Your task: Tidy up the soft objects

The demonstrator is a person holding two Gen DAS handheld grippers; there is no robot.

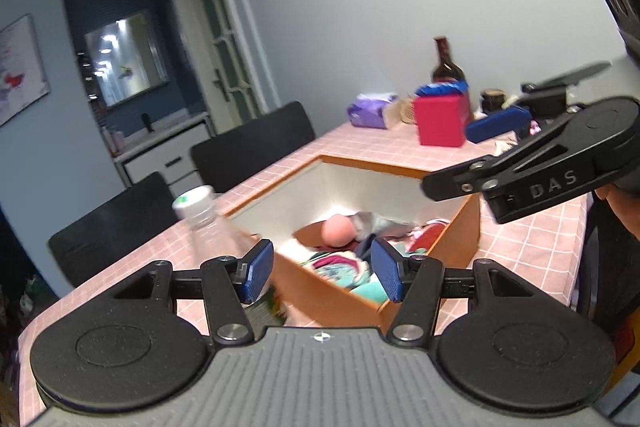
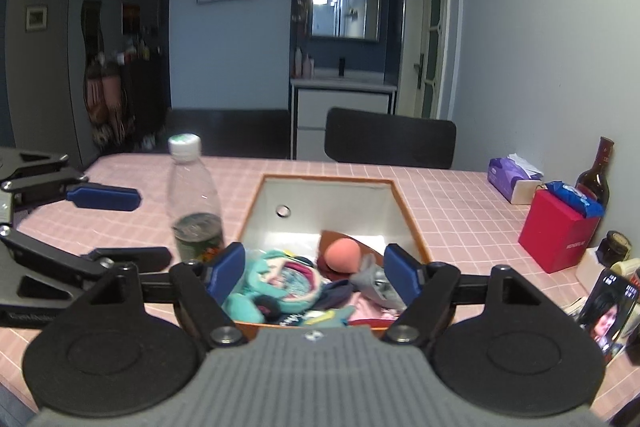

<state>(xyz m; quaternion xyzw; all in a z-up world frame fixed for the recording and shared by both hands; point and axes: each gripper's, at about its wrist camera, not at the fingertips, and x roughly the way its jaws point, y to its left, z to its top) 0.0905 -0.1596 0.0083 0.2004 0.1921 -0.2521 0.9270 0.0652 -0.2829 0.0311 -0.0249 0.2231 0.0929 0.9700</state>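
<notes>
over the orange-rimmed box (image 2: 408, 215), with your right gripper (image 2: 316, 277) and left gripper (image 1: 322, 273) both wide open and empty, lower onto the teal plush (image 2: 276, 283), clear of the water bottle (image 2: 194, 199).

- My left gripper (image 1: 322, 273): black linkage arms, silver screws, blue ribbed pads (image 1: 258, 271), grey ridged housing.
- My right gripper (image 2: 316, 277) matches; "DAS" lettering shows on its arm.

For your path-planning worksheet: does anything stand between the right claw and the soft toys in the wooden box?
Nothing visible does. The open right claw hangs directly over the teal plush toy in the orange-rimmed wooden box; the clear plastic bottle stands outside, left.
</notes>
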